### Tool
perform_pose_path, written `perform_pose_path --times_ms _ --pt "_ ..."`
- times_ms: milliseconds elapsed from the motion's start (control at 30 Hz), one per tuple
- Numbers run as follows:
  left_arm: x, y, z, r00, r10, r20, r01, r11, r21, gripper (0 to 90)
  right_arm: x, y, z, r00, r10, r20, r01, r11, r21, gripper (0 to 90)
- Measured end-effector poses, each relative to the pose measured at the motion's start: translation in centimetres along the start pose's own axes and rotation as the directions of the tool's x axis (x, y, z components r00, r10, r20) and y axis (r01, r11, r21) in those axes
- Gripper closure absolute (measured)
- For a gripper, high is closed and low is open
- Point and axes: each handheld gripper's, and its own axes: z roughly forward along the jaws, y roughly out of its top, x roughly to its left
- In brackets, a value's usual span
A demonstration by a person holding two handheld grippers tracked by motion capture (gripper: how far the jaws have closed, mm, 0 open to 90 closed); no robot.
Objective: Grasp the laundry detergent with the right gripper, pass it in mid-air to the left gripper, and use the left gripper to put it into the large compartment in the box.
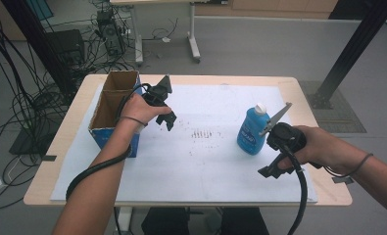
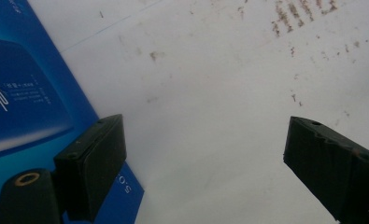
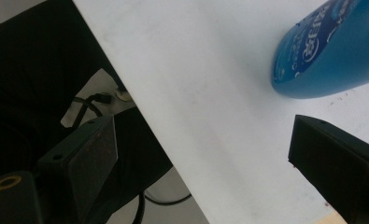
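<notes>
A: On the light wooden table (image 1: 68, 132) we see a large white paper sheet (image 1: 205, 161) covering most of the top, with a patch of small brown marks (image 1: 203, 133) near its middle. Around the table lies a grey floor, with tangled black cables (image 1: 14, 103) on the left and a second white-legged desk (image 1: 166, 29) at the far side.

B: We also see a black slanted post (image 1: 352, 54) on a floor plate at the far right. What about containers?

A: At the left of the sheet stands an open cardboard box with blue outer sides (image 1: 113, 110), split into two compartments. We can make out nothing inside either one, though the near compartment's floor is hidden from us.

B: At the right stands a blue plastic bottle with a white cap (image 1: 253, 129), upright on the paper and capped.

A: The left gripper (image 1: 167, 120) hangs just right of the box, over bare paper. In the left gripper view its jaws stand wide apart with nothing between them, the box's blue side (image 2: 28, 102) beside one jaw.

B: The right gripper (image 1: 269, 171) sits near the table's near right edge, just beside the bottle and nearer to us. In the right gripper view its jaws are spread and empty, and the bottle's base (image 3: 327, 56) lies beyond them, apart from both pads.
</notes>
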Motion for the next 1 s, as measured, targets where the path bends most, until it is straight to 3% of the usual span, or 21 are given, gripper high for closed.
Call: perform_pose_path --times_ms 567,1000 --pt "-2.2 -1.0 0.6 0.9986 0.049 0.019 -0.049 0.9987 -0.014 13.2 -1.8 -2.4 0.2 0.9975 0.067 0.020 -0.068 0.998 0.012 7.9" --pt "-2.0 -2.1 1.8 0.9983 0.040 0.041 -0.039 0.9991 -0.012 13.2 -3.1 -4.3 0.9 0.9926 0.116 0.037 -0.117 0.993 0.026 7.5"
